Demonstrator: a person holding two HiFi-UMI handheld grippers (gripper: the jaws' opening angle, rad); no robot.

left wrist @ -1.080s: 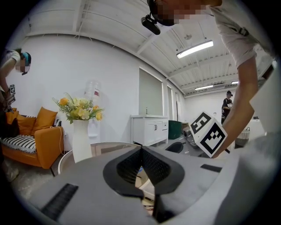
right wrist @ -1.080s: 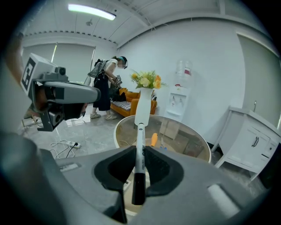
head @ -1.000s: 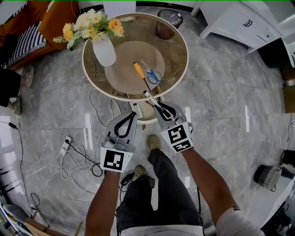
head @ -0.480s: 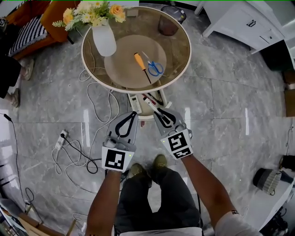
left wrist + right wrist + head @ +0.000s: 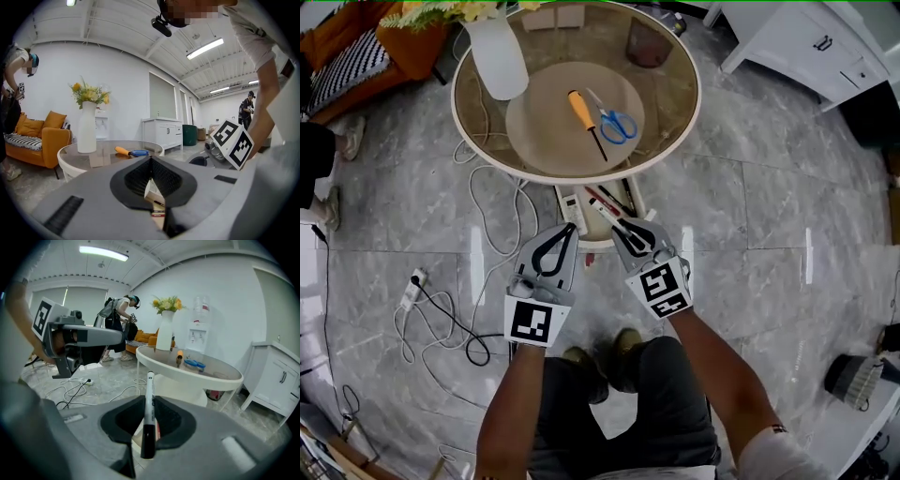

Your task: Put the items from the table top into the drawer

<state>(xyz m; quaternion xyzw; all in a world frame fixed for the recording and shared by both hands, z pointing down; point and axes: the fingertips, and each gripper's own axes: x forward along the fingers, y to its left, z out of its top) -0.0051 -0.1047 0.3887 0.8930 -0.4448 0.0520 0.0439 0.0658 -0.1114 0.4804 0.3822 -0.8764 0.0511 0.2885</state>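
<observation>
An orange-handled screwdriver [image 5: 580,111] and blue scissors [image 5: 619,123] lie on the round glass table [image 5: 675,141]. Below the table's near edge a white drawer [image 5: 598,239] stands open with a few items inside. My right gripper [image 5: 622,223] is shut on a black-and-white marker [image 5: 605,207], whose tip is over the drawer. The marker [image 5: 149,411] stands up between the pads in the right gripper view. My left gripper [image 5: 567,232] is shut on nothing, just short of the drawer's left side. Part of the drawer's contents shows through its jaws in the left gripper view.
A white vase [image 5: 497,64] with flowers stands on the table's far left. Cables and a power strip [image 5: 414,286] lie on the floor at the left. A white cabinet [image 5: 806,37] is at the far right, an orange sofa [image 5: 37,136] behind the table. People stand in the room.
Both grippers have sunk toward the open drawer, the marker still held in the right one. The table has slid upward in the head view.
</observation>
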